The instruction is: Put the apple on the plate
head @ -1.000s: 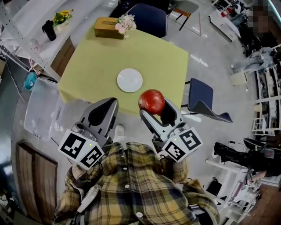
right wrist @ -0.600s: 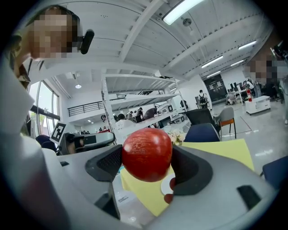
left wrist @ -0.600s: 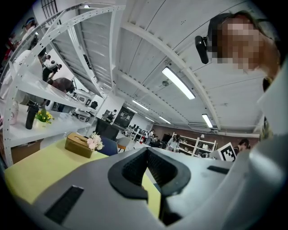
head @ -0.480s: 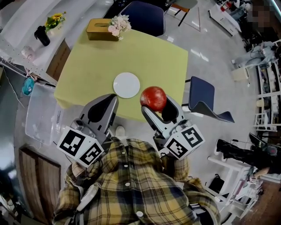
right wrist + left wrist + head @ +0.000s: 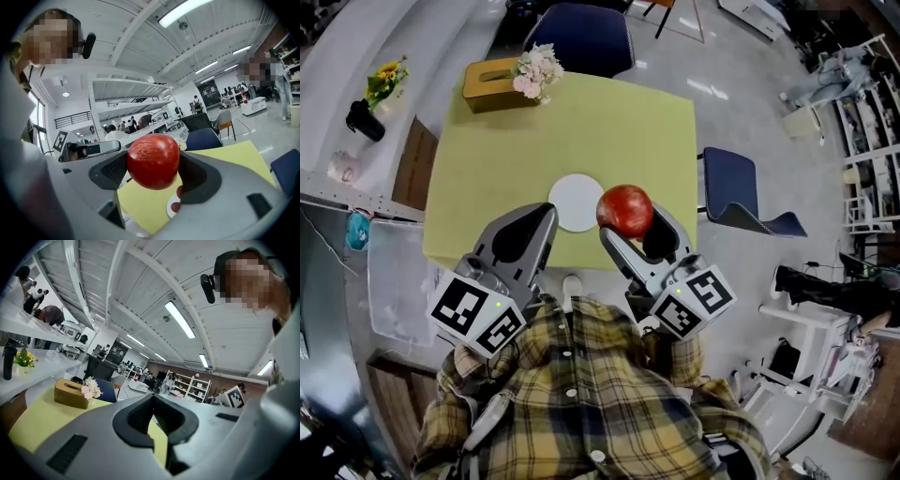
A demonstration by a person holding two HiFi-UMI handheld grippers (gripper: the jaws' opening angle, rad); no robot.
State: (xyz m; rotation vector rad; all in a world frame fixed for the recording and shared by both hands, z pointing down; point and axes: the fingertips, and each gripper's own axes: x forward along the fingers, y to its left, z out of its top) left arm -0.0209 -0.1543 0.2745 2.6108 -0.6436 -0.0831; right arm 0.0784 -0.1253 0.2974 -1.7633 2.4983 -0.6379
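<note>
A: Quick one. Which step is this?

B: Carry step, I'd say. The right gripper (image 5: 636,225) has its jaws clamped on the red apple (image 5: 625,208), one pad on each side. The right gripper view shows it clearly: the apple (image 5: 153,161) sits between the jaws, clear of the table.

A: Where is it relative to the plate?

B: In the head view the apple sits just right of the white plate (image 5: 574,200), about at its right rim. The plate is empty and lies near the front edge of the yellow table (image 5: 581,122). I can't tell how high the apple is above it.

A: Left gripper?

B: The left gripper (image 5: 534,230) has its jaw tips together with nothing between them, which the left gripper view confirms (image 5: 153,416). It hovers at the table's near edge, left of the plate, and looks idle.

A: Next move?

B: My guess is to shift the apple left so it's over the plate's middle, lower it until it touches, then let the jaws apart. It's round, so it could roll off if it's let go high or off-centre.

A: Any clutter?

B: There's a tissue box (image 5: 492,82) with flowers (image 5: 534,67) at the far edge, well apart.
</note>
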